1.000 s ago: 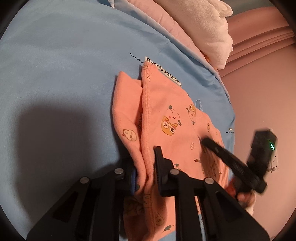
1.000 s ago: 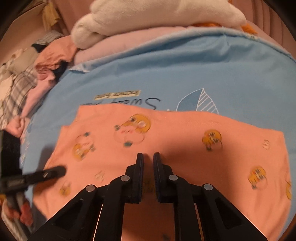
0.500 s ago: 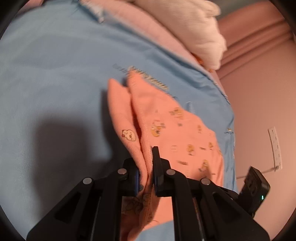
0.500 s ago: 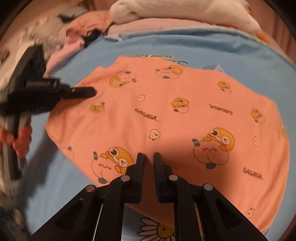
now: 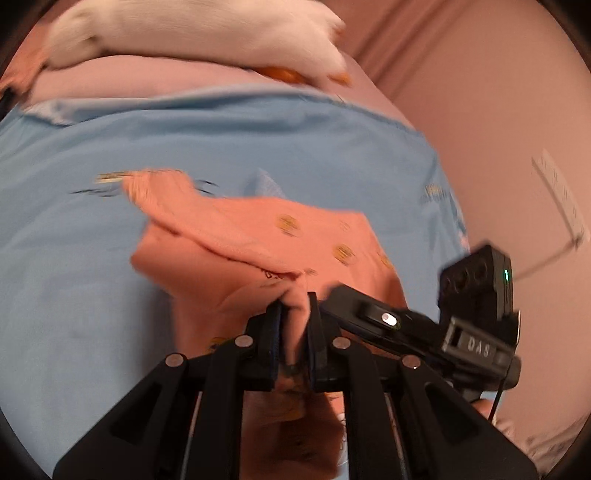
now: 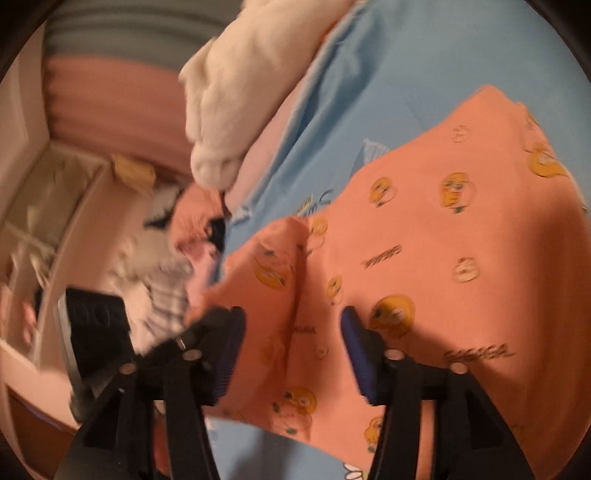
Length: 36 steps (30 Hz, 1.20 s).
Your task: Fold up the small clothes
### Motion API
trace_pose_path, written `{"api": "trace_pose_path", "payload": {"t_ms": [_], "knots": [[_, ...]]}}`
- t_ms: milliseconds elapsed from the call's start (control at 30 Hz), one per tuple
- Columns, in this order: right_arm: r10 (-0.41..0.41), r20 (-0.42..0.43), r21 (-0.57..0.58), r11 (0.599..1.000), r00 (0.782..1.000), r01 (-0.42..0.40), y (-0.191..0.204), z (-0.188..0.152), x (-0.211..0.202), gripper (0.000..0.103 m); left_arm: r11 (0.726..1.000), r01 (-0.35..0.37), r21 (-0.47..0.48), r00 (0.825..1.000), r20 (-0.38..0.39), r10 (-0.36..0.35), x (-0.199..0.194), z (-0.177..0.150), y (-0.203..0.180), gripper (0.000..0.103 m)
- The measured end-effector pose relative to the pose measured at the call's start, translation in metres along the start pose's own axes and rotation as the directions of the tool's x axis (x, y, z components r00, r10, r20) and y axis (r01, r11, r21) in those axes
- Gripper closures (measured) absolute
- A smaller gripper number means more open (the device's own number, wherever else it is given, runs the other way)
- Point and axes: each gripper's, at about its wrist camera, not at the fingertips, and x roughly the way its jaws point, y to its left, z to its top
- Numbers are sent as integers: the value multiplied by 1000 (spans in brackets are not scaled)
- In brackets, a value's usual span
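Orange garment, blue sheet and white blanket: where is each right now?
orange garment point(image 6: 461, 229), right wrist view, flat printed middle.
blue sheet point(image 5: 229, 136), left wrist view, bare stretch above the garment.
white blanket point(image 5: 199, 33), left wrist view, middle of its bulk.

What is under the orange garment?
A blue sheet shows around the orange garment and lies under it. Whatever else lies beneath is covered.

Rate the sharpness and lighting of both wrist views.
Left wrist view: motion-smeared, prints on the orange garment unreadable, dim warm light. Right wrist view: softer smear, cartoon prints on the garment still recognisable, clutter at left blurred, shadow beneath the right gripper.
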Motion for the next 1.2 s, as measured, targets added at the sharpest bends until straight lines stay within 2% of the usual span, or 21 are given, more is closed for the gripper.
{"api": "trace_pose_path", "payload": {"t_ms": [33,100,133,233,300,367,433,500,667,700,767,833,900,967,1067,1167,1200], "knots": [[13,1,17,1000,1000,-13,-4,-1,-3,44,1000,-8,13,1000,-26,8,12,-2,-7,92],[46,7,68,997,999,-46,-16,1,-9,41,997,73,6,994,-87,-72,32,-7,-12,92],[58,2,87,995,998,-58,-20,1,-10,40,995,96,-1,990,-107,-96,38,-11,-12,87],[71,-38,127,990,997,-66,-30,6,-8,40,995,92,35,986,-141,-86,44,-23,-9,89],[51,-61,112,993,997,-44,-29,8,-11,40,994,104,29,985,-142,-98,37,-29,0,89],[3,-77,70,998,997,2,-23,6,-9,41,993,111,26,986,-127,-107,22,-37,14,89],[-58,-91,30,998,994,61,-19,7,-4,41,994,111,15,989,-99,-109,3,-47,32,81],[-124,-103,-12,992,987,123,-15,7,2,41,997,77,-4,995,-69,-77,-11,-55,46,75],[-265,-94,-128,959,960,252,0,11,23,41,997,15,-76,999,-32,-17,-36,-76,83,70],[-278,-86,-147,953,957,264,3,12,26,43,995,16,-97,999,-32,-19,-36,-80,89,69],[-294,-67,-192,942,953,277,11,10,31,54,991,20,-134,999,-31,-25,-36,-88,95,69],[-281,-60,-231,937,958,260,16,7,35,58,987,34,-159,999,-34,-40,-35,-95,101,69],[-305,-51,-262,923,951,282,17,8,42,63,983,45,-179,998,-35,-52,-34,-99,105,68],[-337,-50,-267,912,940,312,11,11,50,82,980,48,-193,998,-33,-56,-32,-99,105,65],[-336,-33,-266,911,941,316,10,14,47,90,979,47,-197,998,-32,-54,-33,-98,105,61],[-324,0,-302,902,946,309,25,13,40,92,978,44,-202,998,-38,-53,-32,-97,104,55],[-312,15,-310,902,950,301,29,13,35,92,978,47,-203,998,-36,-55,-32,-97,103,51]]}}
